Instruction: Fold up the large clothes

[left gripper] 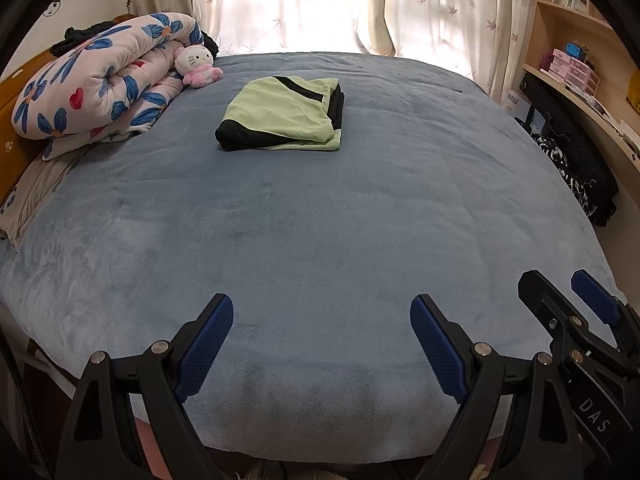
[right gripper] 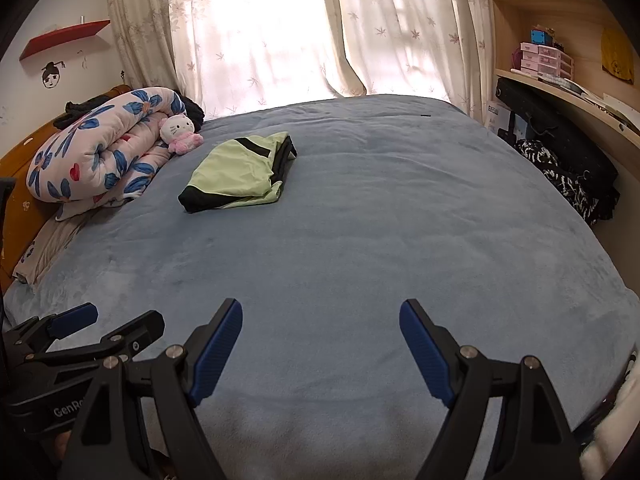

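A light green garment with black panels [left gripper: 282, 114] [right gripper: 240, 174] lies folded into a compact rectangle on the far half of the blue bed cover [left gripper: 320, 220] [right gripper: 360, 240]. My left gripper [left gripper: 322, 312] hovers over the near edge of the bed, open, with nothing between its blue pads. My right gripper [right gripper: 321, 314] hangs beside it at the same edge, also open and empty. Each gripper shows in the other's view: the right gripper [left gripper: 560, 288] at the lower right of the left wrist view, the left gripper [right gripper: 124, 318] at the lower left of the right wrist view. Both are far from the garment.
A rolled floral quilt [left gripper: 100, 84] [right gripper: 104, 148] and a white plush cat [left gripper: 196, 66] [right gripper: 180, 134] lie by the wooden headboard at the left. Curtains [left gripper: 320, 4] hang behind the bed. A curved desk with shelves [right gripper: 560, 88] and a black bag [left gripper: 572, 152] stand at the right.
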